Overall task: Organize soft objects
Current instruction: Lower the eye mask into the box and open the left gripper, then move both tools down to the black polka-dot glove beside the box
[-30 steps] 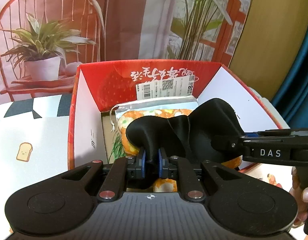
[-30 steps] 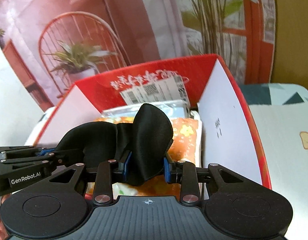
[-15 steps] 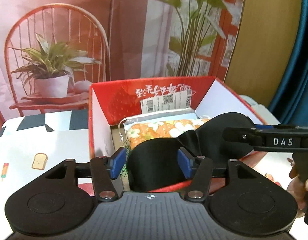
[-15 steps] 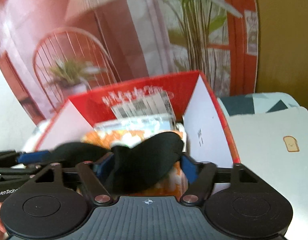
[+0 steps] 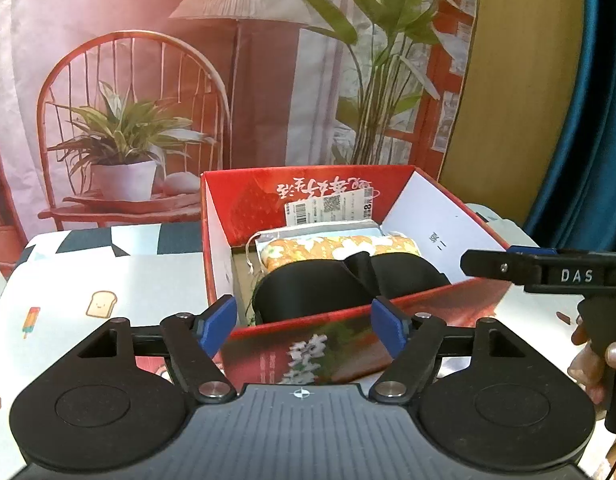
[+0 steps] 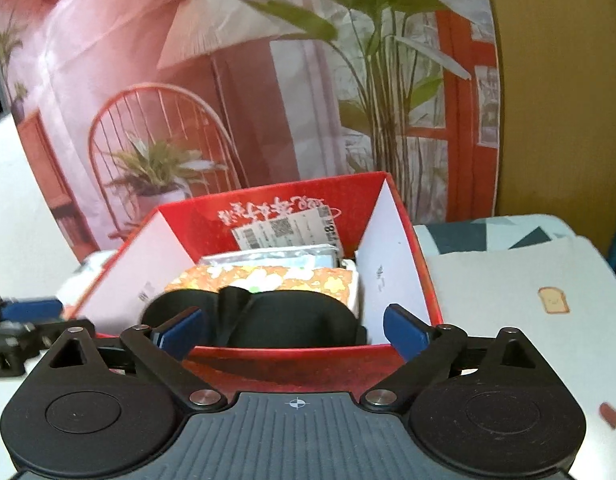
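Observation:
A black bra (image 5: pixel 340 284) (image 6: pixel 283 316) lies inside the red cardboard box (image 5: pixel 348 320) (image 6: pixel 291 356), at its near end, leaning on an orange flowered soft pack (image 5: pixel 340 246) (image 6: pixel 267 278). Behind that is a pale blue pack (image 5: pixel 328 228) (image 6: pixel 275 254). My left gripper (image 5: pixel 303 326) is drawn back in front of the box's near wall, its jaws opening, nothing between them. My right gripper (image 6: pixel 295 328) hovers likewise before the near wall, jaws opening and empty. In the left wrist view the right gripper's fingers (image 5: pixel 504 266) reach in from the right, held by a hand (image 5: pixel 588 356).
The box stands on a white table cover (image 5: pixel 107 280) (image 6: pixel 508 288) printed with toast and ice-lolly pictures. A printed backdrop (image 5: pixel 227 80) of a chair, potted plants and a lamp hangs close behind the box. A blue curtain (image 5: pixel 588 120) is at the far right.
Both grippers let go of the black bra and opened wide, then drew back and up out of the box. The bra dropped flat against the orange pack.

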Motion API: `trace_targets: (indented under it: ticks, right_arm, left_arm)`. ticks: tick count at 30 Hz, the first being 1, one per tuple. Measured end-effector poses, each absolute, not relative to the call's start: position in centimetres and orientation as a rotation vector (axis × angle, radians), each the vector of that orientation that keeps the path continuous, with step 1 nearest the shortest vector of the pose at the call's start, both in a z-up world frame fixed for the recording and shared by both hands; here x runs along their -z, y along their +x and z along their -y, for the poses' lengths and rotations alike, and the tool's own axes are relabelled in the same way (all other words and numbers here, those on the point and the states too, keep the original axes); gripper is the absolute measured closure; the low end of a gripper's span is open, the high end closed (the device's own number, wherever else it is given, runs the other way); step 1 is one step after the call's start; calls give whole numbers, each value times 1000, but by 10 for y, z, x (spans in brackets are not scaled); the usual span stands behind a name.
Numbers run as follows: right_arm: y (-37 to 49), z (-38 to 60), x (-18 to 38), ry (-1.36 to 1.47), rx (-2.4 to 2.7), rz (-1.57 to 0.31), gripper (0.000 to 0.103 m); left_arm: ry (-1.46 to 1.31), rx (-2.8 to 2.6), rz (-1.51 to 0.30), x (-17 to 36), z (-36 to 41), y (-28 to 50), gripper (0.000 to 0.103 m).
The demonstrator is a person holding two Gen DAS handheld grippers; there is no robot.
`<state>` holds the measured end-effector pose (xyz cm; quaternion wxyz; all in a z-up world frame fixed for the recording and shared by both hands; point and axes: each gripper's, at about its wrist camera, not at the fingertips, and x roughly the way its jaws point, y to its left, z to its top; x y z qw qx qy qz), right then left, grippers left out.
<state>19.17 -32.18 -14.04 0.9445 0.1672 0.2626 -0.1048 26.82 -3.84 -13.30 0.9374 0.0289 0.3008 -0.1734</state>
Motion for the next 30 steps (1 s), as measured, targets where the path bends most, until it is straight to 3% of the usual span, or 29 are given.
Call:
trace_targets:
  ticks: [30]
  right_arm:
    - [129, 266, 175, 86, 93, -525, 7]
  left_arm:
    - [-3, 338, -685, 178, 13, 212, 26]
